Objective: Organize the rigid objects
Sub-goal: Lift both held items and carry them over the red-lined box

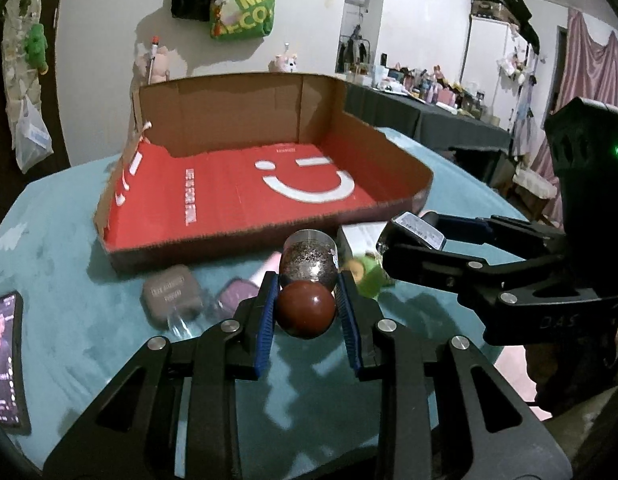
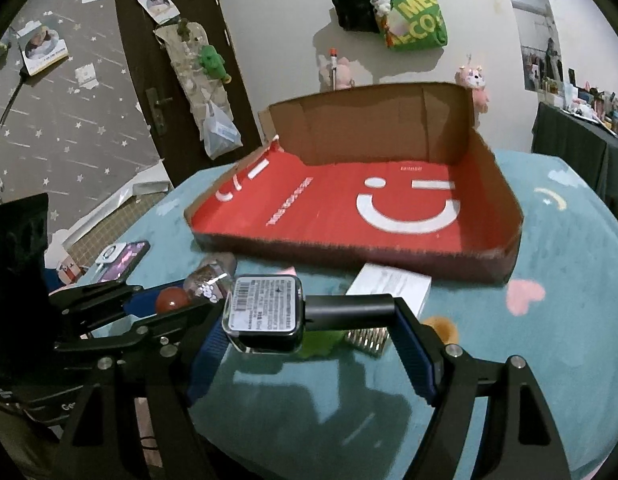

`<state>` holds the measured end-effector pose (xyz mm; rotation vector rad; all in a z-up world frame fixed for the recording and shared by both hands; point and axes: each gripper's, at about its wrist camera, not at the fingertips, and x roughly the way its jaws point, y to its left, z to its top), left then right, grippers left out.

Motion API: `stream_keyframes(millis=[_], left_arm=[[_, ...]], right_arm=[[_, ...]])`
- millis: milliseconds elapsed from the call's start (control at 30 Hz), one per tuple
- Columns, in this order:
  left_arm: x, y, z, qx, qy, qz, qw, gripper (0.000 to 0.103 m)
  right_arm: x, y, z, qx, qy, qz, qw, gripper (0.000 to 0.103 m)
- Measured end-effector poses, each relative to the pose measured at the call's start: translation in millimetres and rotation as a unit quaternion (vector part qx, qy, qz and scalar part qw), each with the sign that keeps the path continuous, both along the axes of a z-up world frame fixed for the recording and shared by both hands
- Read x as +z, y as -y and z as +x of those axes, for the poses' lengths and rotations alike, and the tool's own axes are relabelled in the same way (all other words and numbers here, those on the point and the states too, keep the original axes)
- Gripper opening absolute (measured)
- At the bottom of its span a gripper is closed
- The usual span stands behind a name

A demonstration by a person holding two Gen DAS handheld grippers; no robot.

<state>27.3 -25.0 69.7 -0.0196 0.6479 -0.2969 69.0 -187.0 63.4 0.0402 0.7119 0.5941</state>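
My left gripper (image 1: 308, 280) is shut on a small bottle (image 1: 307, 262) with glittery contents, its pads pressing at the round dark-red cap (image 1: 306, 311). It is held above the teal table just before the red-lined cardboard box (image 1: 237, 120). My right gripper (image 2: 313, 320) is shut on a black bottle (image 2: 263, 308) lying crosswise, barcode-labelled base at the left pad and black cap (image 2: 349, 306) toward the right pad. The right wrist view shows the left gripper (image 2: 161, 304) with the glitter bottle (image 2: 211, 276) at lower left, and the box (image 2: 369, 128) beyond.
On the teal cloth in front of the box lie a white carton (image 2: 389, 284), a green toy (image 1: 369, 278), a grey case (image 1: 171, 296) and a purple case (image 1: 237, 294). A phone (image 1: 5, 360) lies at the table's left edge. A dark table with clutter (image 1: 429, 104) stands behind on the right.
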Motion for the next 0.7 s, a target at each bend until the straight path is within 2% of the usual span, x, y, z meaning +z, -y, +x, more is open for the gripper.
stream_keyframes(millis=[400, 700], left_arm=[[22.9, -19.2, 39.0, 0.026, 0.023, -0.006, 0.9994, 0.027], [27.6, -34.8, 77.7, 0.042, 0.021, -0.003, 0.9989, 0.027]], right_arm=[[14.1, -4.6, 31.4, -0.008, 0.009, -0.003, 1.000, 0.079], [16.6, -11.5, 64.8, -0.016, 0.008, -0.013, 1.000, 0.079]])
